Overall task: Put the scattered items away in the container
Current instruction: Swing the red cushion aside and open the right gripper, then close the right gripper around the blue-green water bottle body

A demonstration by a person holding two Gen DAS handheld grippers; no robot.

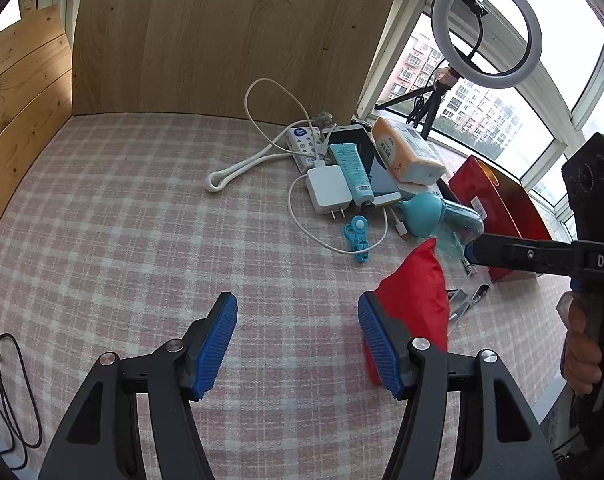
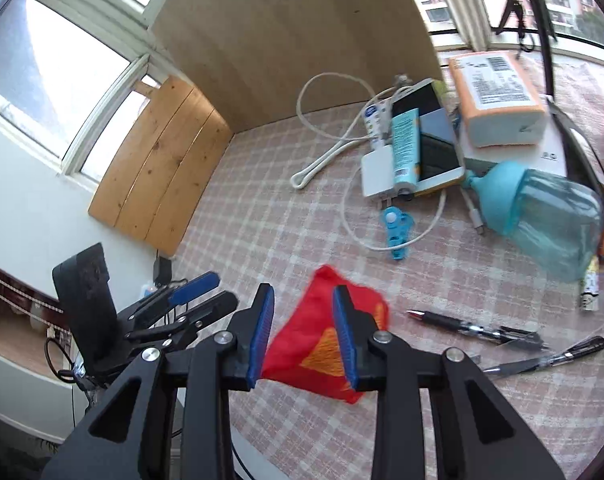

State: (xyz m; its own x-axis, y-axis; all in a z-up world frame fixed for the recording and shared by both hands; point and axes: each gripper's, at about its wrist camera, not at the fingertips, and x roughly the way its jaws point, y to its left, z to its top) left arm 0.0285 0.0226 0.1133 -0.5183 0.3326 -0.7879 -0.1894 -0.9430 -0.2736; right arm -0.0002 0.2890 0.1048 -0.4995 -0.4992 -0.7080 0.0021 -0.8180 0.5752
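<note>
- The left tongs (image 1: pixel 297 344) hover low over the pink checked cloth on the desk (image 1: pixel 141 220), blue pads spread wide with nothing between them.
- A red pouch (image 1: pixel 416 292) lies on the cloth just beside the left tongs' right-hand pad; from the left wrist view I cannot tell whether the two touch.
- The right tongs (image 2: pixel 304 332) hang above that same red pouch (image 2: pixel 322 344), which shows an orange triangle on its face. Their pads stand part-way apart with the pouch seen in the gap, but I cannot tell whether they grip it.
- Behind the pouch sits a heap of things: a white charger (image 1: pixel 329 191) with its cable looping round, a teal tube (image 1: pixel 352 174) lying over a phone (image 1: pixel 376 172), and an orange tissue pack (image 1: pixel 410 152) propped on top.
- A blue clip (image 1: pixel 357 236) lies on the cloth just in front of the charger.
- A teal bottle (image 2: pixel 542 216) lies on its side near the phone.
- Two pens (image 2: pixel 474 326) lie to the right of the pouch, well apart from the heap.
- A red box (image 1: pixel 498 204) stands at the far right edge of the desk, beyond the bottle.
- A ring light (image 1: pixel 486 30) stands on a tripod by the window.
</note>
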